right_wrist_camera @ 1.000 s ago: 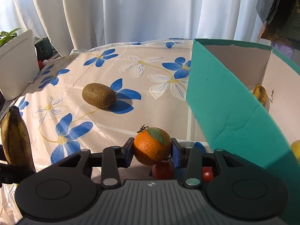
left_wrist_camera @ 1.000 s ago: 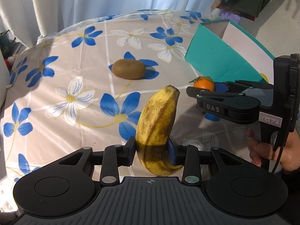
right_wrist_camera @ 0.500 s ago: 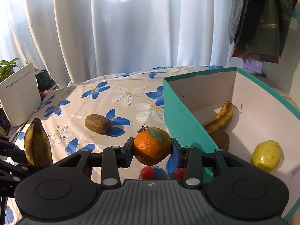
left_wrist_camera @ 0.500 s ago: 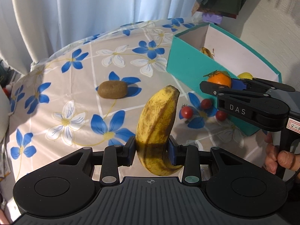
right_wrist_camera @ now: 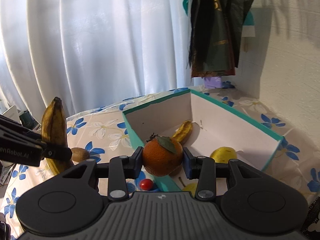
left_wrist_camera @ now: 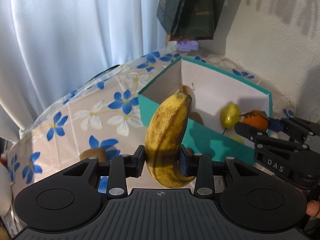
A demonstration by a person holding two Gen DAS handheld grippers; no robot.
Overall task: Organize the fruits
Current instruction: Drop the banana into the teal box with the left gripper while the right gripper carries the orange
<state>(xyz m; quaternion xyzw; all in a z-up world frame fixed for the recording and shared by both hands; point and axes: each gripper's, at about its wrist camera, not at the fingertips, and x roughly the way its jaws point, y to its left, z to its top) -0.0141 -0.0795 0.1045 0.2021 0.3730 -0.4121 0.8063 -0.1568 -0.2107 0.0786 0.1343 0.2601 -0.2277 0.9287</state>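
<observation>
My left gripper (left_wrist_camera: pixel 161 161) is shut on a spotted yellow banana (left_wrist_camera: pixel 169 134), held upright above the table, left of the teal box (left_wrist_camera: pixel 204 138). It also shows in the right wrist view (right_wrist_camera: pixel 54 134). My right gripper (right_wrist_camera: pixel 163 160) is shut on an orange (right_wrist_camera: pixel 162 155) with a leaf, held over the box's near wall (right_wrist_camera: pixel 136 134). The orange shows in the left wrist view (left_wrist_camera: pixel 255 120). Inside the box lie another banana (right_wrist_camera: pixel 183 130) and a yellow pear (right_wrist_camera: pixel 224 154). A kiwi (right_wrist_camera: pixel 80 154) rests on the floral tablecloth.
A red cherry tomato (right_wrist_camera: pixel 146 184) lies on the cloth by the box's near corner. A white curtain (right_wrist_camera: pixel 100 50) hangs behind the table. Dark cloth (right_wrist_camera: pixel 216 30) hangs on the wall at the right. The tablecloth (left_wrist_camera: pixel 80 116) spreads to the left.
Both grippers have risen and moved right toward the box with their fruit. The orange now hangs over the box's near wall; the banana is closer to the box.
</observation>
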